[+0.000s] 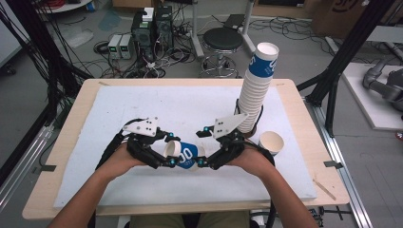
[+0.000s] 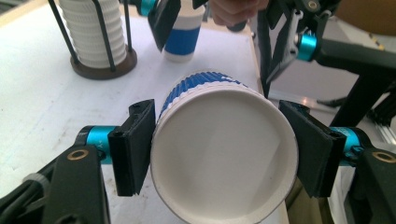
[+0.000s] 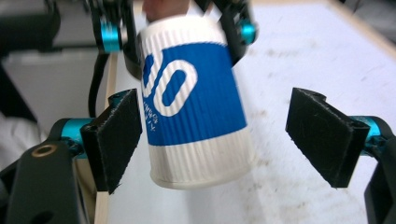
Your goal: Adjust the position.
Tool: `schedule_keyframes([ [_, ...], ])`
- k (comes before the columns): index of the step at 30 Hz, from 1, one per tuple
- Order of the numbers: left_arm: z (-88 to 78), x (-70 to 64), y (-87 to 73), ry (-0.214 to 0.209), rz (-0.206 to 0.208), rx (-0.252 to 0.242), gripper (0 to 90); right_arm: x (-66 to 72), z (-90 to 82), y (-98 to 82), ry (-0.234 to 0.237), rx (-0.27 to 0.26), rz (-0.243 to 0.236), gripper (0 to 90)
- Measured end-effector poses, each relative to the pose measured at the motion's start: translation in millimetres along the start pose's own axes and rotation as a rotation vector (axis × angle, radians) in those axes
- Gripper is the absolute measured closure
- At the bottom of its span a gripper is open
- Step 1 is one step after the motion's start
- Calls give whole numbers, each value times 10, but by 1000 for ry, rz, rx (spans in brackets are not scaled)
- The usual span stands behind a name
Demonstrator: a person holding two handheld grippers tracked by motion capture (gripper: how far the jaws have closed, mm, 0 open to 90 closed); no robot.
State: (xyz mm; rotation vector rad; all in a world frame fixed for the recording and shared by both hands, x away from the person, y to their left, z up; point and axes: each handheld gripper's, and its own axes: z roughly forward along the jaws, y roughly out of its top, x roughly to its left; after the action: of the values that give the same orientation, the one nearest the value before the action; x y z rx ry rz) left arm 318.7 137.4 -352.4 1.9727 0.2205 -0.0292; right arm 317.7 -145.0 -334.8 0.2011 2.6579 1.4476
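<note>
A: What is the left gripper (image 1: 164, 151) doing at the centre of the tabletop (image 1: 304, 142)?

B: It is pinching a blue-and-white ribbed paper cup (image 1: 184, 155) near its open rim. In the left gripper view, both black pads (image 2: 135, 147) are pressing on opposite sides of the rim, and the cup's white interior is facing the camera.

A: And how is the cup lying?

B: It is lying on its side, held between the two hands just above the white mat (image 1: 190, 107), with its mouth pointing toward the person's left hand (image 1: 119, 161) and its base toward the right one.

A: Is the right gripper (image 1: 202, 147) gripping it too?

B: No. In the right gripper view its jaws are standing spread, one on each side of the cup's closed end; the left-hand pad is sitting just beside the cup wall, the other well apart from it. The pads are not pressing on it.

A: What else is standing on the mat?

B: A tall stack of paper cups (image 1: 256, 90) is leaning in a wire holder on a dark round base at the far right. A single empty paper cup (image 1: 271, 141) is standing upright just in front of that holder, near the person's right hand (image 1: 254, 159).
</note>
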Motion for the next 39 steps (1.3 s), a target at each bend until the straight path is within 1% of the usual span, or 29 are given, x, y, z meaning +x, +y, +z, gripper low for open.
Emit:
schedule_keyframes([
  [1,-9,2,-20,-1,-7,-21,303,-7,-26,-27,-6,-34,13,188],
  [3,-36,12,-59,-2,-10,-62,303,-18,-71,-85,0,-90,41,188],
  [6,-68,25,-116,-2,-20,-112,302,-16,-118,-174,-8,-139,77,188],
  [10,-77,45,-200,-12,-34,-156,302,-9,-136,-311,-11,-178,106,188],
  [13,-70,50,-256,-15,-31,-175,302,-3,-133,-413,-8,-203,130,187],
  [17,-59,49,-309,-21,-39,-224,303,11,-114,-519,-3,-234,156,172],
  [22,-48,45,-333,-35,-48,-270,302,36,-91,-604,7,-250,176,172],
  [24,-48,47,-332,-43,-53,-288,302,41,-86,-625,21,-271,181,171],
  [26,-46,53,-329,-46,-54,-303,302,52,-74,-638,33,-279,195,145],
  [29,-36,51,-325,-52,-60,-314,302,70,-42,-649,46,-268,203,145],
  [33,-19,49,-321,-61,-63,-314,302,72,-10,-654,54,-270,208,145],
  [38,16,47,-303,-92,-66,-328,302,67,28,-651,55,-269,211,146],
  [39,27,43,-297,-98,-63,-324,302,66,37,-648,53,-270,212,146],
])
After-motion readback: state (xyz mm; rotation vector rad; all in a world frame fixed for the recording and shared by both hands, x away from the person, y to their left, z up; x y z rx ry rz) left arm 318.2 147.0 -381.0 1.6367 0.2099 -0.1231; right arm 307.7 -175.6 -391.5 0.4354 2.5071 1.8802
